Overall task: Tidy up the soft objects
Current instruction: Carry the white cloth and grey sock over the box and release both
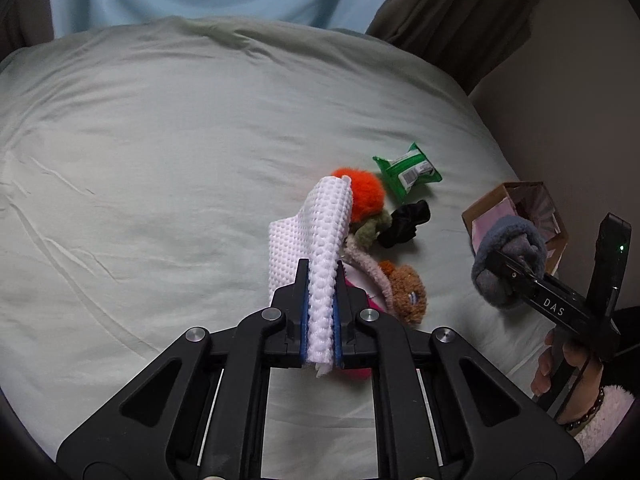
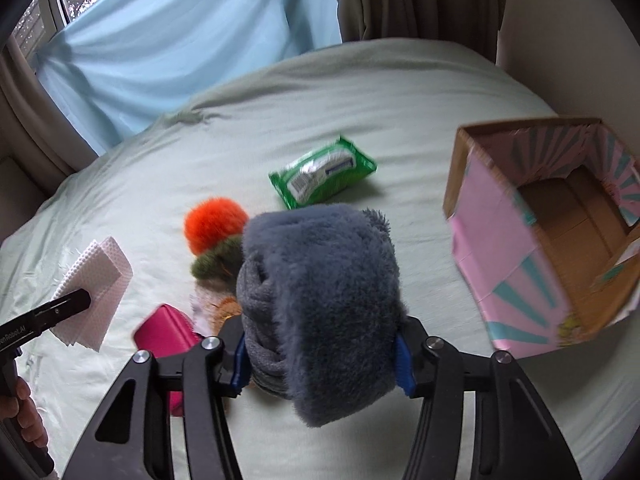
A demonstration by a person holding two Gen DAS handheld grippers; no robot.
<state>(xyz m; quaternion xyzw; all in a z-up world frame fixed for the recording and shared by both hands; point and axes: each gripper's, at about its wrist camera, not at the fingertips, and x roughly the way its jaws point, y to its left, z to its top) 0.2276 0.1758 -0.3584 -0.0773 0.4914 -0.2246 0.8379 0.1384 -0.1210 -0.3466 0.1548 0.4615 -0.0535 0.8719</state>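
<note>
My left gripper [image 1: 321, 276] is shut on a folded white waffle cloth [image 1: 316, 236] and holds it above the bed; it also shows in the right wrist view [image 2: 96, 292]. My right gripper [image 2: 320, 354] is shut on a grey-blue fuzzy roll [image 2: 324, 292], held above the bed left of the open pink cardboard box [image 2: 508, 248]. The roll and box also show in the left wrist view, roll [image 1: 508, 264], box [image 1: 516, 208]. On the bed lie an orange pompom [image 2: 214, 222], a green plush piece [image 2: 218, 262], a black scrunchie [image 1: 406, 222], a brown plush toy [image 1: 406, 290] and a magenta item [image 2: 166, 334].
A green wipes packet [image 2: 322, 174] lies on the pale green bedsheet [image 1: 160, 160] behind the pile. Blue and brown curtains [image 2: 180, 40] hang behind the bed. A wall stands to the right of the box.
</note>
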